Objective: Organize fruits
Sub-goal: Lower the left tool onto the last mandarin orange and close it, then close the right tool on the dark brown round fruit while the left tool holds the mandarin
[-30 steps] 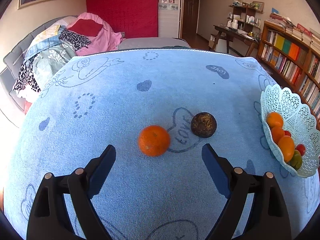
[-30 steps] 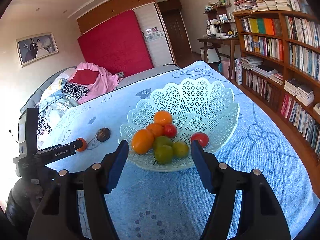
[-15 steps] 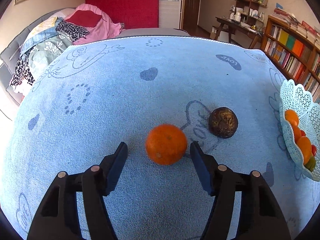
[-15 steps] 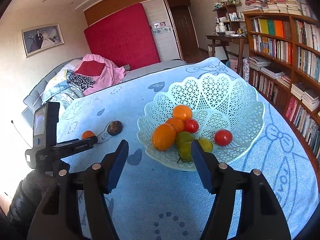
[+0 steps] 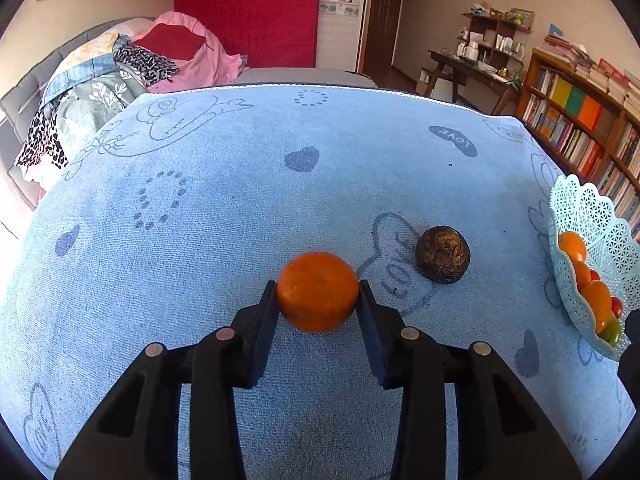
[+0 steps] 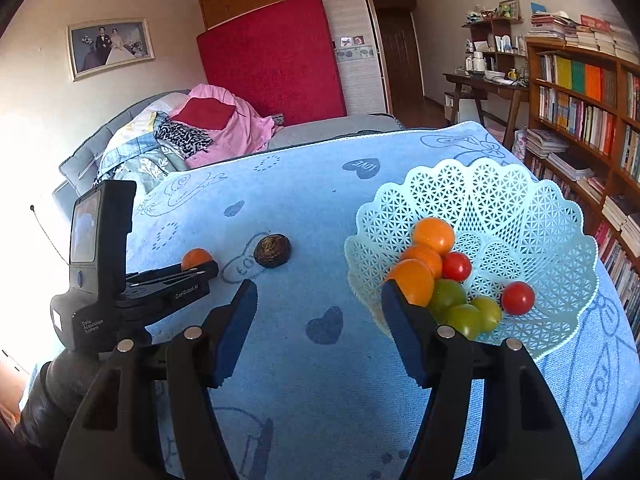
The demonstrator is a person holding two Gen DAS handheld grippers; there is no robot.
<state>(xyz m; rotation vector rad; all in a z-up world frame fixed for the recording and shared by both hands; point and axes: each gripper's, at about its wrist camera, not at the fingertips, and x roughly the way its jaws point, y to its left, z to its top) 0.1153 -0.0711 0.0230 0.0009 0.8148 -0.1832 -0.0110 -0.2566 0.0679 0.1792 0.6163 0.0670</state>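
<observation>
My left gripper [image 5: 318, 294] is shut on an orange [image 5: 318, 291] that rests on the blue cloth; both fingers press its sides. A dark brown wrinkled fruit [image 5: 442, 254] lies just right of it. The white lattice fruit basket [image 5: 580, 216] stands at the far right with several orange, red and green fruits. In the right wrist view my right gripper [image 6: 318, 300] is open and empty, above the cloth just left of the basket [image 6: 520, 200]. The left gripper [image 6: 176, 280], the orange [image 6: 196, 258] and the brown fruit [image 6: 272, 250] show at its left.
The blue patterned cloth [image 5: 240, 184] covers the table. A sofa piled with clothes [image 5: 120, 68] is behind the far edge. A bookshelf [image 6: 580, 100] stands at the right, close to the basket side. A desk [image 5: 472, 68] is at the back right.
My left gripper moved forward around the orange and closed on it. The right gripper shifted left, so the basket now lies to its right; its jaws stayed open.
</observation>
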